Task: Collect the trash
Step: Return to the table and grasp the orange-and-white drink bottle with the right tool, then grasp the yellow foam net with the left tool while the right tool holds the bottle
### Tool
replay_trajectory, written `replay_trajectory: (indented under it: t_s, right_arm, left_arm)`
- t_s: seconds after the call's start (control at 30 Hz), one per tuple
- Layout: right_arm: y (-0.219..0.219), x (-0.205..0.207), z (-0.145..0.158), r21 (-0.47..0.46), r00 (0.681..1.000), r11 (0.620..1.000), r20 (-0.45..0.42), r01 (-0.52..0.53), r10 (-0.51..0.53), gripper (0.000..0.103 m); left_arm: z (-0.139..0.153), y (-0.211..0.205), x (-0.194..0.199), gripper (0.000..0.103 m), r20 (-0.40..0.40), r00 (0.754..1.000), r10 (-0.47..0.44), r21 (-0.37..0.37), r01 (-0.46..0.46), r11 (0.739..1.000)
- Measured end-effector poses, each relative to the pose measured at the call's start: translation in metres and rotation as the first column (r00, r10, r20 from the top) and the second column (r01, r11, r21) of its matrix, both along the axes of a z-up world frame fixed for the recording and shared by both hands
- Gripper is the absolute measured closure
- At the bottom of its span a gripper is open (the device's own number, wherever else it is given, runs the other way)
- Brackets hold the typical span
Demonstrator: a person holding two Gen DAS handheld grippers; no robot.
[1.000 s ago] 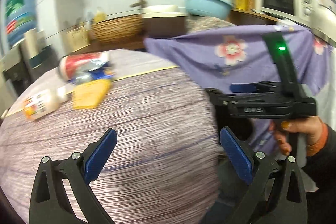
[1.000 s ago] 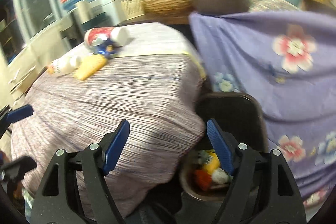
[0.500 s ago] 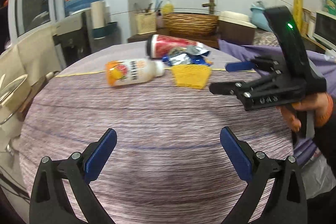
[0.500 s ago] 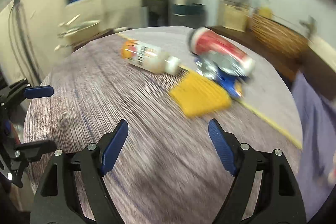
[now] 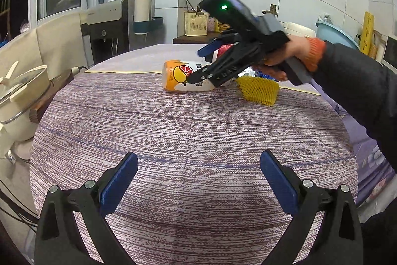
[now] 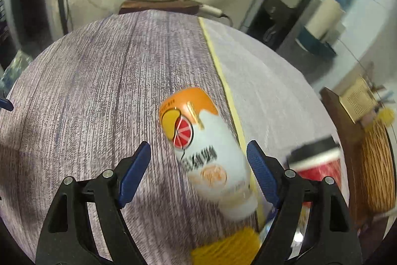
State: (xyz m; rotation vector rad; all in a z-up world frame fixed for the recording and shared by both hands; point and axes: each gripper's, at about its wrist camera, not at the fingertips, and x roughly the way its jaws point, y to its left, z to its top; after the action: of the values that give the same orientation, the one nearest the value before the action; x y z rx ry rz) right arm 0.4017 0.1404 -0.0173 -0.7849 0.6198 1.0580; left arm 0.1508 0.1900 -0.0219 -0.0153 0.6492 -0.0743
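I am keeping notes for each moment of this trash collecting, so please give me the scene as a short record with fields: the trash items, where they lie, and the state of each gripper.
surface: round table with striped cloth
trash 1: orange and white bottle, lying on its side
trash 2: yellow foam net, right of the bottle
trash 3: red cup, lying behind the bottle
right gripper: open, jaws on both sides of the bottle, not pressing it
left gripper: open, nothing between the jaws, over bare cloth
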Motion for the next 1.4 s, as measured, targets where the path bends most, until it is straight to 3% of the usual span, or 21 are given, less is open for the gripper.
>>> replay_trajectory:
  t_s: [0.3,0.47,0.67,0.93,1.4]
  right_arm:
    - [0.042,0.037,-0.036,-0.19,0.981,0.967,-0.13,-0.169,0.145,0.023]
    - [0.044,0.05,-0.04,-0.174,0.967,0.97,-0.217,-0.172,0.133,0.032]
    - [0.04,0.042,-0.039,-0.15,0.978,0.979,-0.172,-0.141,0.115,0.036]
    - [0.008,0.032,-0.006,0.015,0.987,0.999,-0.156,0.043,-0.04,0.04]
    - [-0.073,-0.011,0.044,0.241,0.985,0.962,-0.146,0.128,-0.094,0.042]
  left_arm:
    - [-0.005,0.0,0.013,0.005,-0.008,1.0,-0.008,-0.025,0.008,1.0]
    - [-0.008,-0.001,0.015,0.005,-0.017,1.0,-0.013,-0.033,0.012,0.999]
    - [-0.008,-0.006,0.017,0.005,-0.016,1.0,-0.021,-0.035,0.02,0.999]
    - [-0.01,-0.011,0.029,0.005,-0.051,0.998,-0.045,-0.031,0.043,0.999]
    - [-0.009,-0.043,0.061,0.005,-0.112,0.986,-0.12,0.024,0.123,0.992]
